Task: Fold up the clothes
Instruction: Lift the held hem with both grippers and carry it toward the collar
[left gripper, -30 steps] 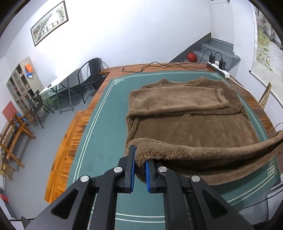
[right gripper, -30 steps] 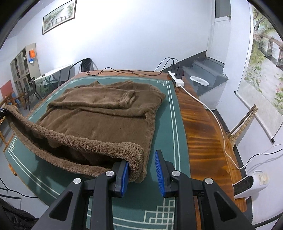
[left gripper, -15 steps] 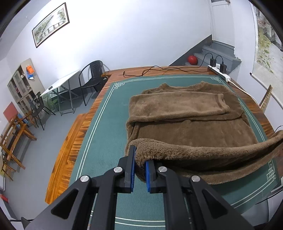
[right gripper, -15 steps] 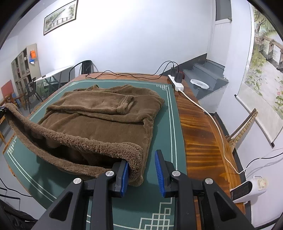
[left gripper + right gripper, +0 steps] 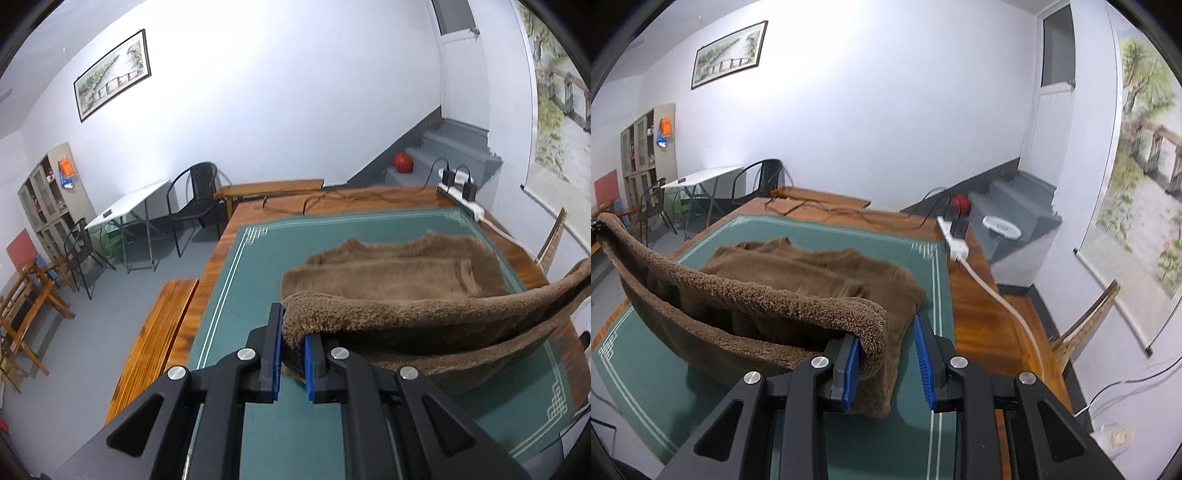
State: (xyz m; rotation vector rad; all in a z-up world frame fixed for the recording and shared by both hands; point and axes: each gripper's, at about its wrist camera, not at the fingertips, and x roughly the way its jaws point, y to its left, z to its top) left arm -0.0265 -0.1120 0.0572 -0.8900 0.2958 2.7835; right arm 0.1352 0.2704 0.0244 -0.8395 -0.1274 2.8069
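The left gripper (image 5: 292,349) is clamped tight on one corner of the brown fleece (image 5: 399,280), its hem raised off the green mat (image 5: 229,295) (the far part of the garment lies flat there). The hem stretches across to the right gripper (image 5: 886,363), whose narrow jaws hold the other corner, fabric draping over the left pad.

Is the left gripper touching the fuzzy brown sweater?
Touching. The left wrist view shows the left gripper pinching the sweater's edge between both blue pads.
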